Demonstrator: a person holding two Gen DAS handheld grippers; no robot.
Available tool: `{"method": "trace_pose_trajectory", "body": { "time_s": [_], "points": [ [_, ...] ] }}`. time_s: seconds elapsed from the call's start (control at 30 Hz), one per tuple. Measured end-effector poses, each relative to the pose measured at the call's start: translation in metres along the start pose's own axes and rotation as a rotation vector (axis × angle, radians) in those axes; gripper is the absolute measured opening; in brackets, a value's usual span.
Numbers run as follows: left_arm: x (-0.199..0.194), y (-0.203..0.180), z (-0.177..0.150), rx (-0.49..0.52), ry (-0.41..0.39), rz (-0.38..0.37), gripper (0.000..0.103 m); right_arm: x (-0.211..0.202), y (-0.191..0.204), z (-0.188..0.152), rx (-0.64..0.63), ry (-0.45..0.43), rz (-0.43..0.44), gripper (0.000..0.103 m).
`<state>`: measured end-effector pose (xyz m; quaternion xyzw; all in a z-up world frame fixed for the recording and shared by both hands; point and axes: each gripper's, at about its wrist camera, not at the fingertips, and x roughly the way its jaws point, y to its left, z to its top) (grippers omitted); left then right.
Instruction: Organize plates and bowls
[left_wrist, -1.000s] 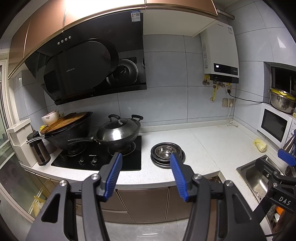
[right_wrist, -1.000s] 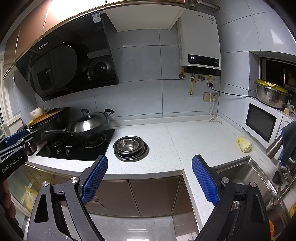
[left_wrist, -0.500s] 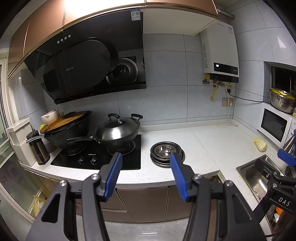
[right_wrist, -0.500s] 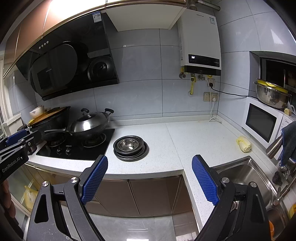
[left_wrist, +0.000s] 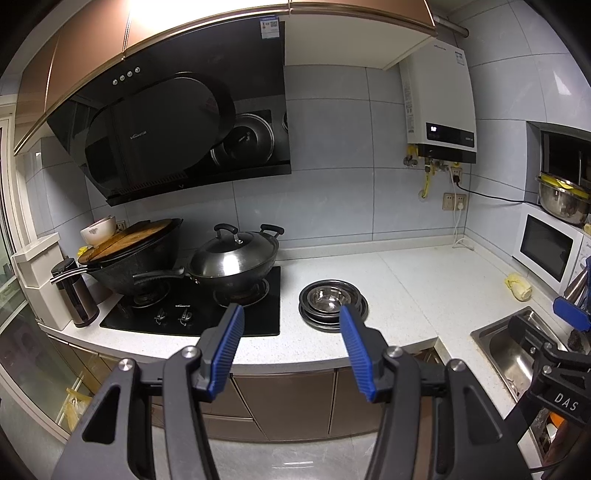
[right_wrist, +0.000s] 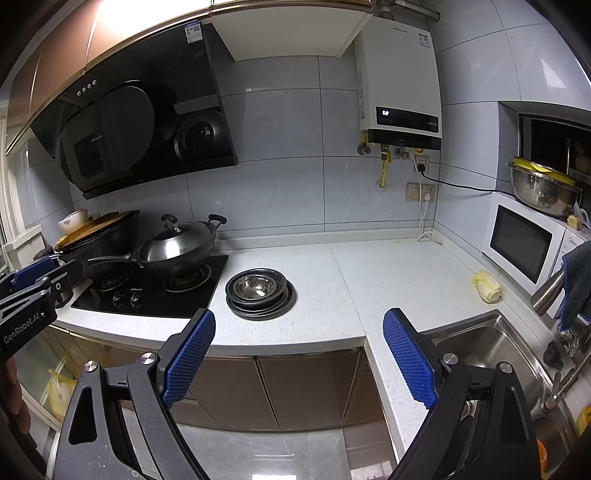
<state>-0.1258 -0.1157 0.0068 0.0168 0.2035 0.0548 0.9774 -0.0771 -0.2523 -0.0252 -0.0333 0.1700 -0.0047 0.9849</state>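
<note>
A stack of steel plates with a steel bowl on top (left_wrist: 332, 301) sits on the white counter just right of the hob; it also shows in the right wrist view (right_wrist: 260, 291). My left gripper (left_wrist: 291, 328) is open and empty, held in the air in front of the counter edge, well short of the stack. My right gripper (right_wrist: 297, 334) is open wide and empty, also in front of the counter, to the right of the stack. The right gripper shows at the left wrist view's right edge (left_wrist: 569, 317).
A black hob (left_wrist: 192, 310) carries a lidded wok (left_wrist: 232, 258) and a dark wok with a board and white bowl (left_wrist: 98, 230). A sink (right_wrist: 491, 350) lies at the right, a microwave (right_wrist: 524, 243) beyond it, a yellow cloth (right_wrist: 487, 286) on the counter (right_wrist: 388, 269).
</note>
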Motion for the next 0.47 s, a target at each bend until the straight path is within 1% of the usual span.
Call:
{"method": "trace_pose_trajectory", "body": {
  "time_s": [0.33, 0.47],
  "points": [
    [-0.0049, 0.004, -0.0043, 0.018, -0.053, -0.012, 0.052, 0.0003, -0.0025, -0.0003, -0.001, 0.002, 0.003, 0.089],
    [-0.0048, 0.0059, -0.0047, 0.003, -0.037, -0.024, 0.052, 0.0002, -0.0032, -0.0006, 0.0, 0.002, 0.003, 0.089]
  ]
}}
